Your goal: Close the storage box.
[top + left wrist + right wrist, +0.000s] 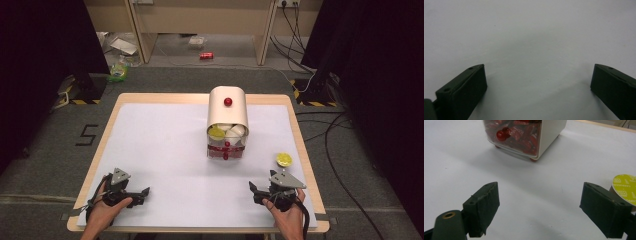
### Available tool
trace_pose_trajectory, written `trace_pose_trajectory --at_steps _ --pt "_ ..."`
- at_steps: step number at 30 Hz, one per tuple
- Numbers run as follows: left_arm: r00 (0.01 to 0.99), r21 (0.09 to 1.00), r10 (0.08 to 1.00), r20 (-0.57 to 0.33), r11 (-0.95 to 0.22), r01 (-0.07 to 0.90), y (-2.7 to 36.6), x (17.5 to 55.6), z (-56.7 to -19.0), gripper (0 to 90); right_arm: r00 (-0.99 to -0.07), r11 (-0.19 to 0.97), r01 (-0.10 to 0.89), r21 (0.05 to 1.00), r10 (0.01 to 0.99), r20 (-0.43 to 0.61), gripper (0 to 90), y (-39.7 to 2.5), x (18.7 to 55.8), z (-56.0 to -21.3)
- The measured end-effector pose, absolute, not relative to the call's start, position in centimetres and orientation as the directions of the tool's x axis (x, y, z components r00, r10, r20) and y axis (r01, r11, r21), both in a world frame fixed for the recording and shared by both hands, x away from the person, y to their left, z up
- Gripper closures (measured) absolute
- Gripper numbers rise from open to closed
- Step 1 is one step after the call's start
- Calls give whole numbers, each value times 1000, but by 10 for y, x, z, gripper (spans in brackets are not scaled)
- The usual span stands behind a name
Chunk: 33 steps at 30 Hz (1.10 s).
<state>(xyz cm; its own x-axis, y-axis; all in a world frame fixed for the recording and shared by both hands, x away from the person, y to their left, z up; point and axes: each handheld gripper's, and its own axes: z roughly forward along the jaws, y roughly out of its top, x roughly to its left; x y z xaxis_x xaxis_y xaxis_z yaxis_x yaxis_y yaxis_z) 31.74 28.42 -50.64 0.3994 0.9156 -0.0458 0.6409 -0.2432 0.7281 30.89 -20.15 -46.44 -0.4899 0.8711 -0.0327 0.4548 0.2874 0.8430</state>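
A white container with a rounded lid and a red knob [227,117] stands mid-table; its open upper shelf holds white capsules and one yellow-topped one, and its clear drawer [519,135] holds red packets behind a red knob. A yellow-topped capsule [284,159] stands alone on the white mat, also at the right edge of the right gripper view [626,186]. My right gripper [253,192] rests open near the front right edge, just in front of that capsule. My left gripper [146,194] rests open at the front left, with bare mat between its jaws [536,85].
The white mat [165,150] covers most of the wooden table. Beyond the table lie floor clutter, a red can [206,56], cables at the right, and black curtains on both sides.
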Motion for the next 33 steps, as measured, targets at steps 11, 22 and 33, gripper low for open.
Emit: trace_pose_trajectory --at_steps 11,22,33 --pt "399 728 916 -45 -243 641 284 317 -506 0 -487 290 485 825 873 -21 160 -207 305 -470" --pt "399 728 916 -46 -243 641 284 317 -506 0 -481 296 517 803 877 -13 160 -214 301 -476" --pt "399 728 916 -46 -243 641 284 317 -506 0 -486 319 550 772 874 -15 160 -219 301 -483"
